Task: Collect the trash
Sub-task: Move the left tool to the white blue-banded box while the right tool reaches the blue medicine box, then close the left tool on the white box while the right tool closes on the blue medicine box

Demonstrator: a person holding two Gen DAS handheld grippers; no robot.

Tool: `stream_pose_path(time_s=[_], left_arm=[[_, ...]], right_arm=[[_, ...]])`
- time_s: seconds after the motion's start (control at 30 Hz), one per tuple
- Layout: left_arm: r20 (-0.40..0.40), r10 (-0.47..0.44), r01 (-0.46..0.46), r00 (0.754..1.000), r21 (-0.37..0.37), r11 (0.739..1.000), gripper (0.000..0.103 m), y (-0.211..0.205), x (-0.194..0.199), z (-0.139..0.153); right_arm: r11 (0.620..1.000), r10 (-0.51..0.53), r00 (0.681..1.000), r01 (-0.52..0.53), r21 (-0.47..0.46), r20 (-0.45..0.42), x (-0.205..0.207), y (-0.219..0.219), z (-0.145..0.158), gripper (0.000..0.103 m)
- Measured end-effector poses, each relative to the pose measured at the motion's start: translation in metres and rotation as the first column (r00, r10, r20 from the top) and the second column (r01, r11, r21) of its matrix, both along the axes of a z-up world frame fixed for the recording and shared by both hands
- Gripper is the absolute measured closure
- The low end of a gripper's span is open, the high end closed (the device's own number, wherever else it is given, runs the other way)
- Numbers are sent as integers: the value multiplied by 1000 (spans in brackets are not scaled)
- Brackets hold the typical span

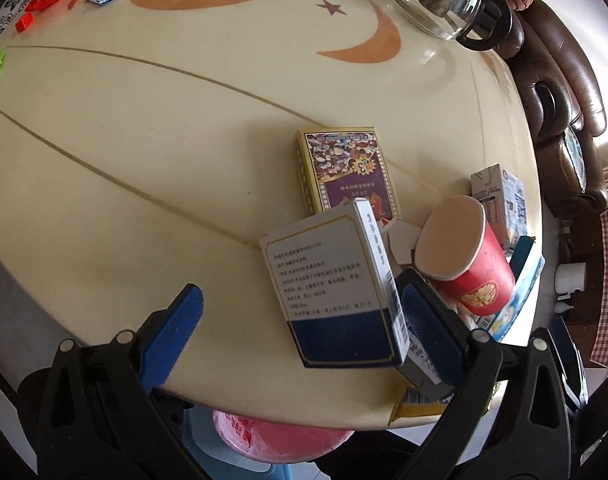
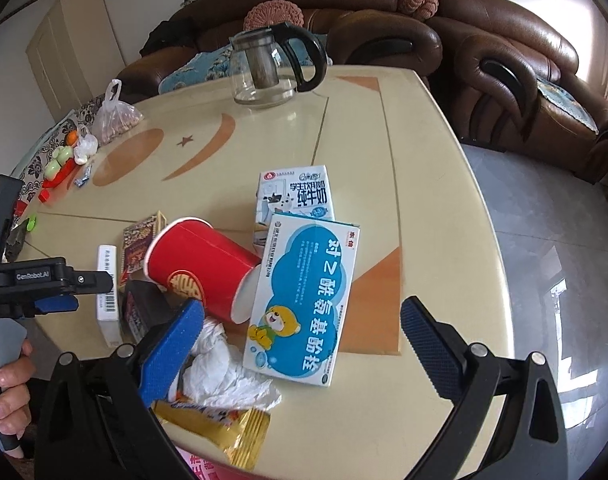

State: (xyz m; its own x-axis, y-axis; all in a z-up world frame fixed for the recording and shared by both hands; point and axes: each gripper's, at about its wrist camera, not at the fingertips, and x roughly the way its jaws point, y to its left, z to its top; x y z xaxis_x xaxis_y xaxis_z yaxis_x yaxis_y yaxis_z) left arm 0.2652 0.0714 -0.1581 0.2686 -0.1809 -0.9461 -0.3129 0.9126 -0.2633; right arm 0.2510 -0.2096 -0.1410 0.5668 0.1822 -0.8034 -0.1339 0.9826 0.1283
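Trash lies at the near edge of a cream table (image 1: 144,152). My left gripper (image 1: 304,324) is open around a white and blue medicine box (image 1: 336,292); neither pad visibly presses it. A red paper cup (image 1: 464,264) lies on its side to the right, also in the right wrist view (image 2: 204,268). My right gripper (image 2: 304,336) is open over a blue and white medicine box (image 2: 304,304). Crumpled white tissue (image 2: 224,372) and a gold wrapper (image 2: 232,428) lie by its left finger. A milk carton (image 2: 294,196) stands behind. A purple card box (image 1: 344,172) lies flat.
A glass teapot (image 2: 268,68) stands at the far side. A plastic bag (image 2: 114,120) and small toys (image 2: 60,164) sit far left. A brown sofa (image 2: 504,60) is behind the table. A pink-lined bin (image 1: 280,440) shows below the table edge.
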Motion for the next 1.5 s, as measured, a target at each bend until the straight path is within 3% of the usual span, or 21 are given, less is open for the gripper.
stream_pose_path(time_s=[0.47, 0.73, 0.83, 0.93, 1.13, 1.37, 1.5], left_arm=[[-41, 31, -34, 999, -79, 996, 5, 1, 13, -22], [-17, 46, -48, 999, -117, 992, 5, 4, 5, -21], [-6, 43, -43, 999, -121, 992, 6, 4, 1, -21], [1, 48, -47, 999, -124, 991, 9, 4, -2, -20], [1, 62, -61, 998, -145, 988, 10, 7, -5, -20], [14, 59, -57, 998, -123, 991, 12, 7, -11, -17], [16, 63, -60, 998, -129, 990, 16, 7, -13, -16]], right_arm=[[999, 16, 998, -14, 42, -56, 26, 4, -32, 6], [993, 7, 998, 0, 116, -63, 31, 0, -38, 7], [989, 5, 998, 5, 150, -70, 32, -1, -41, 9], [981, 8, 998, 4, 195, -58, 31, -4, -40, 20], [967, 26, 996, -5, 254, -80, 33, -9, -45, 21], [983, 59, 996, -46, 179, -64, 25, -5, -47, 21], [980, 68, 996, -55, 190, -65, 26, -4, -46, 30]])
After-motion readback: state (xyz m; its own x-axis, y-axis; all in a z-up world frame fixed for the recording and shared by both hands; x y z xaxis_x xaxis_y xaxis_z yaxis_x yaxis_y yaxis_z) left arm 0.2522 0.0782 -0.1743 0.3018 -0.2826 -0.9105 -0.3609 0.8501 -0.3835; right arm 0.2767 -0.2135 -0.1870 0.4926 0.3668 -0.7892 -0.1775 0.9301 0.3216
